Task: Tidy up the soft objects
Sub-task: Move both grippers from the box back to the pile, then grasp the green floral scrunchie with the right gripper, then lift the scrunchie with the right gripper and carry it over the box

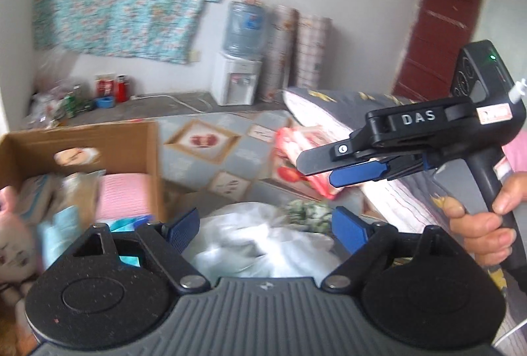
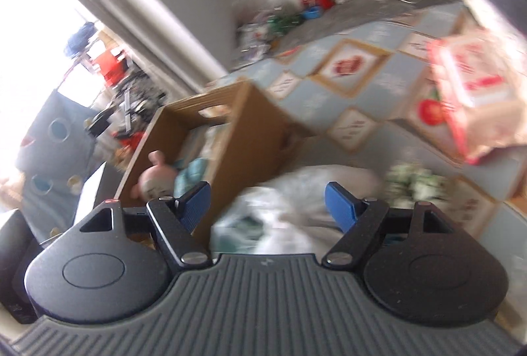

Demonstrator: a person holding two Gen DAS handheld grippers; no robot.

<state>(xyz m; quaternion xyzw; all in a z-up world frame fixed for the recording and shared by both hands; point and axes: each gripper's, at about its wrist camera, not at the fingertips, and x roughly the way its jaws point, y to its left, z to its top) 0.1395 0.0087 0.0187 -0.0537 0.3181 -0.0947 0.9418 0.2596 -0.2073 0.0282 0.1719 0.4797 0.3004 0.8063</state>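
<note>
Left hand-held gripper hanging released right over the crumpled white cloth on the bed, right hand-held gripper released too, nothing held. Cardboard box already stuffed; could snag that cloth sloppily, frames being blurry.

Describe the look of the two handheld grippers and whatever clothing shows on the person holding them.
Both are black. The left gripper and right gripper have blue textured pads on black linkage arms, round black discs and a ribbed grey base. The right one's body reads "DAS", with a green light, a red-and-white sticker and a white cable. A pink sleeve shows behind its handle.
</note>
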